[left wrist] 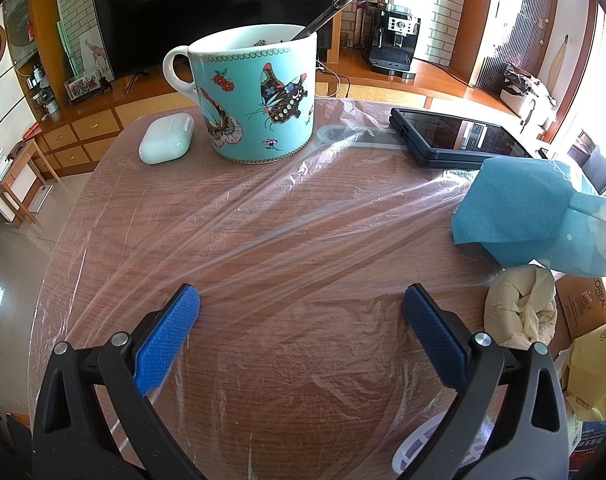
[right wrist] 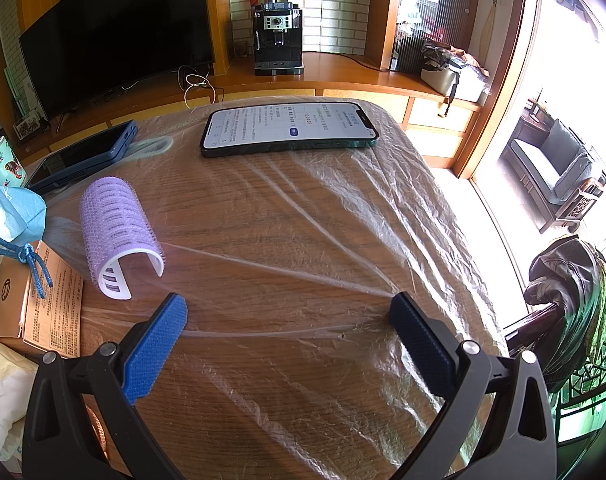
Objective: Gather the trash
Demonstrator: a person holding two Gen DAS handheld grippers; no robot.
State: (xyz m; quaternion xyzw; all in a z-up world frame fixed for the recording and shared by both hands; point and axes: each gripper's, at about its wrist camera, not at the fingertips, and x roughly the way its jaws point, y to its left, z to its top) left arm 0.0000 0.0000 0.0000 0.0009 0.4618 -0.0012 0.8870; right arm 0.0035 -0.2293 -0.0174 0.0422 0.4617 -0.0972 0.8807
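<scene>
A sheet of clear plastic film (left wrist: 303, 216) lies spread and wrinkled over the wooden table (left wrist: 263, 420); it also shows in the right wrist view (right wrist: 343, 208). A crumpled blue paper (left wrist: 535, 212) and a cream tissue wad (left wrist: 519, 312) lie at the table's right edge. The blue paper also shows in the right wrist view (right wrist: 19, 212), beside a brown carton (right wrist: 47, 300). My left gripper (left wrist: 301, 308) is open and empty just above the film. My right gripper (right wrist: 289, 316) is open and empty over the film.
A butterfly mug (left wrist: 259, 96) with a spoon, a white earbud case (left wrist: 167, 138) and a dark folded device (left wrist: 455, 136) stand at the back. A lit phone (right wrist: 291, 128) and a purple hair roller (right wrist: 119, 236) lie on the film. A jacket (right wrist: 567, 300) hangs right.
</scene>
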